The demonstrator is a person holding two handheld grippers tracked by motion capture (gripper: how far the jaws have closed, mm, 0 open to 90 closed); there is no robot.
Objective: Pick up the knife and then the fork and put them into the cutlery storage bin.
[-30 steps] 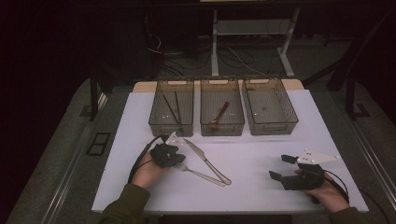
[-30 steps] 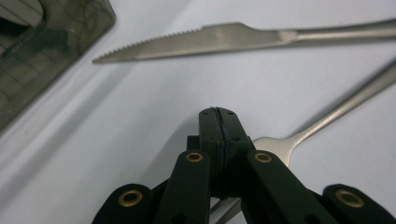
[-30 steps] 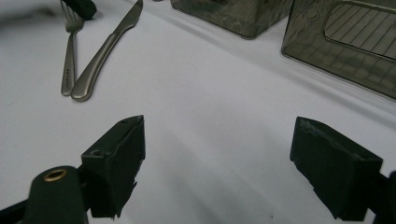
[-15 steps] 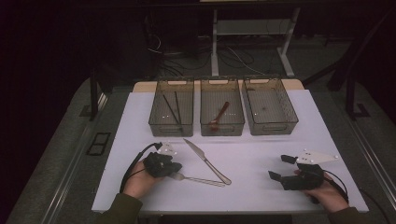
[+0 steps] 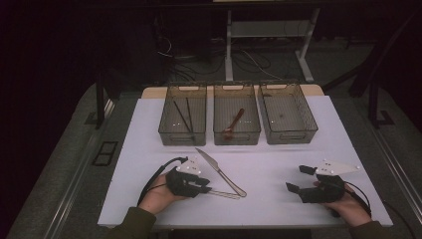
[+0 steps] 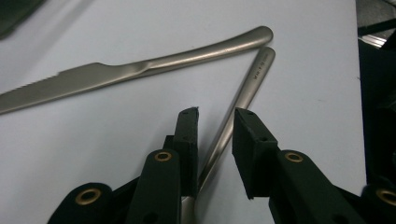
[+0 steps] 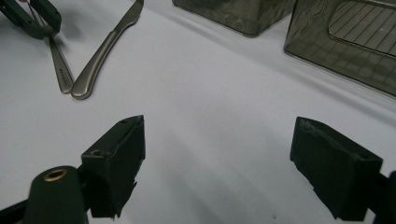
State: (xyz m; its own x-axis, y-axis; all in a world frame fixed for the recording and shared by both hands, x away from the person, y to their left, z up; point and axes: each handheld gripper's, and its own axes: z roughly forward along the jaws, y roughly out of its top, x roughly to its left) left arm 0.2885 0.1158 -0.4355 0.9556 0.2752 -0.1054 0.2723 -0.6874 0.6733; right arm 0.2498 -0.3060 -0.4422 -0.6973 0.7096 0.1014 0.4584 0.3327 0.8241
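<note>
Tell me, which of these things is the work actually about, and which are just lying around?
In the work:
- left claw, jaws just opening, astride the fork handle
- knife
- three bins, e.g. the empty one

Lying about:
- right claw, open over bare table
- cables on the floor
- white table

A small stamped mark sat near the end of the utensil handle (image 6: pixel 233 112), the one lying just beside the knife (image 6: pixel 140 70), but the letters were too small and blurred to read. Nothing else carried legible writing, not even the three bins beyond that knife.
</note>
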